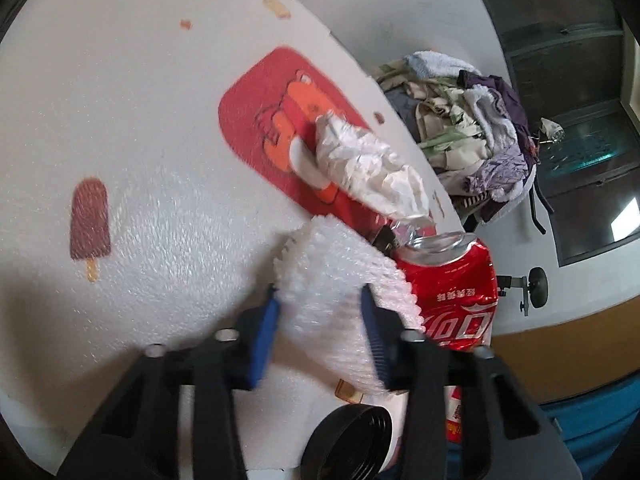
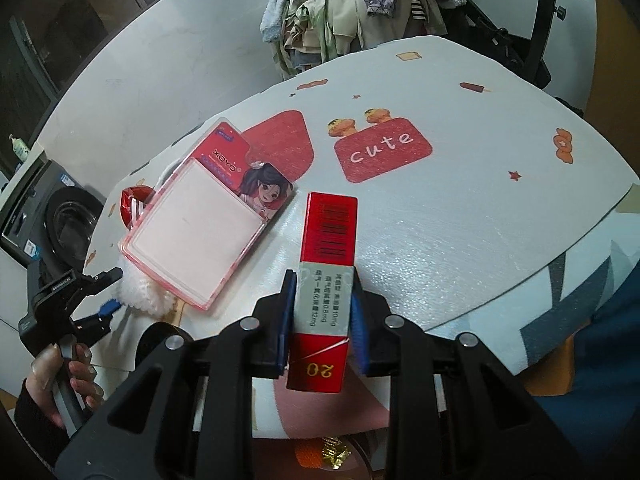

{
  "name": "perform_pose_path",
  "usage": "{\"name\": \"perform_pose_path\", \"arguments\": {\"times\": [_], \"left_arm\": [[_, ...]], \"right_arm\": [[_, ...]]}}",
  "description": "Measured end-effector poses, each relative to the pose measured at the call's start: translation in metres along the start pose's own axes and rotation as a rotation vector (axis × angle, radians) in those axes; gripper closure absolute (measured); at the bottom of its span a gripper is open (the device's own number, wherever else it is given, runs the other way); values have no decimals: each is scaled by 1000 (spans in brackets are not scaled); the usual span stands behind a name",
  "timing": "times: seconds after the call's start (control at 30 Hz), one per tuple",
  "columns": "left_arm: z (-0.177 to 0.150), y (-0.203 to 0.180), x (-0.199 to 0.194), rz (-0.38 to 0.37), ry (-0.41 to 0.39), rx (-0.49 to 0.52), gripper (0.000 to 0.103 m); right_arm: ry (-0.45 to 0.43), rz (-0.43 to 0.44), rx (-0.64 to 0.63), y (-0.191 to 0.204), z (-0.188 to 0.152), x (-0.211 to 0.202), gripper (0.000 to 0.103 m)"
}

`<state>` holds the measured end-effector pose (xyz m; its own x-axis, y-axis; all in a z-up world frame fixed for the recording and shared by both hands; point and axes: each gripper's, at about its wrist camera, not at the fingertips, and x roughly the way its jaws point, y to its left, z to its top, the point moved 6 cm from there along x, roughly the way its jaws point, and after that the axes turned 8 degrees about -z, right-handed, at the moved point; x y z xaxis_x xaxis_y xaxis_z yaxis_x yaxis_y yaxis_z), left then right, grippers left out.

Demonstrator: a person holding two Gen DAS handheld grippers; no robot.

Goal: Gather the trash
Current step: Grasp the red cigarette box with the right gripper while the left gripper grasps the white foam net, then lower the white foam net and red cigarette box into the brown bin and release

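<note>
Pinching one white foam net sleeve (image 1: 340, 300) between its blue pads, the left gripper (image 1: 320, 320) sits near the desk (image 1: 140, 140) edge, with one crushed red can (image 1: 456, 292) touching the sleeve and one crumpled paper wad (image 1: 368, 168) beyond. In the right wrist view, the right gripper (image 2: 320, 320) clamps one red cigarette pack (image 2: 326, 280), long axis pointing away along the fingers, above the desk's near edge; one pink blister package (image 2: 204, 224) lies flat toward the left edge.

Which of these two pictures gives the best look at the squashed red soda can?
The left wrist view. There the crushed red can sits close and large, its dented top and label visible beside the white foam netting. The right wrist view shows only a red sliver peeking from behind the pink plastic package.
</note>
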<state>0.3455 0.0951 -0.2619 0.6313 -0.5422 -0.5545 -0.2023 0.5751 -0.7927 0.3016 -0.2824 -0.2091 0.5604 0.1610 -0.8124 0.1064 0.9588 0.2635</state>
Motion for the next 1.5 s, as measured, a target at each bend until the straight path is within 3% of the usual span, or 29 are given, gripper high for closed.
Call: {"name": "perform_pose_path", "arguments": {"times": [0.23,0.4,0.63,1.03,1.5], "left_arm": [[16,-57,-46,10,-74,293,82],[9,-93,-83,37,-94,452,82],[-22,-103,-126,35,-101,530,82],[-114,-87,-172,19,-67,617,82],[-191,-55,-160,8,31,757,82]], "right_arm": [[-31,7,-13,4,0,-12,76],[-48,32,-23,12,-5,-27,76],[-63,52,-71,27,-18,-48,76],[-93,81,-150,38,-54,-90,76],[-78,94,-235,35,-98,-89,76]]}}
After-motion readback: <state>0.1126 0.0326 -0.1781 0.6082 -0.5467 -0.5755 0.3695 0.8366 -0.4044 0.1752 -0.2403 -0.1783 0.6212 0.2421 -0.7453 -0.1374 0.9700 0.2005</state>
